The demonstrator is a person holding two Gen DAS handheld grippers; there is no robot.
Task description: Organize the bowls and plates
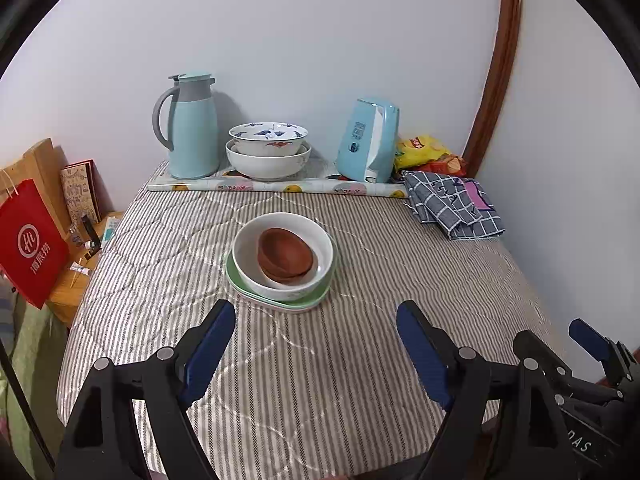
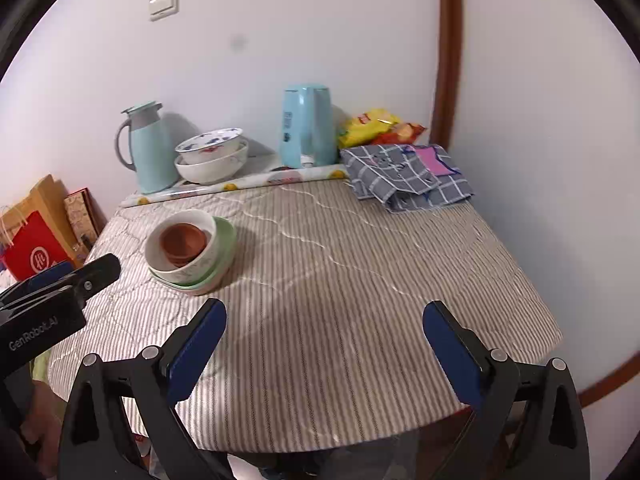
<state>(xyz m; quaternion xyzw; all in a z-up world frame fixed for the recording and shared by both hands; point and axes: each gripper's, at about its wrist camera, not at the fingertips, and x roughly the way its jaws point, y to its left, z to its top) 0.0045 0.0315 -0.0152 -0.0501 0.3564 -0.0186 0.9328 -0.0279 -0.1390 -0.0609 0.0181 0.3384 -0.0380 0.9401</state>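
Striped quilted cloth covers the counter [image 1: 360, 360], which stands in a corner of white wall with a brown wooden trim on the right.

Going from the left, a red paper bag [image 1: 30, 244] leans beside the counter, off its edge. At the back edge stands a pale blue jug [image 1: 192, 128], then two white bowls nested [image 1: 268, 152], a blue tissue pack [image 1: 368, 140], a yellow snack bag [image 1: 420, 148] and a folded checked cloth [image 1: 452, 208].

Nearer, on the striped cloth, sits the stack that matters: a white bowl [image 1: 288, 284] resting on green plates [image 1: 276, 300], with brown bowls [image 1: 286, 256] nested inside it.

The left claw [image 1: 316, 354] is spread wide, nothing between its blue pads, and the stack lies straight ahead of it, just beyond the fingertips and a little left of its centre line. The right claw [image 2: 324, 356] is likewise spread and empty; from its own view the stack [image 2: 188, 248] lies ahead and well off to the left, past its left finger. The left claw's body also shows at the left edge of that view, between it and the stack.

So the left claw is the nearer and better lined up. The stack is round, so no long axis constrains the approach. Both claws hang clear of the dishes, touching nothing.
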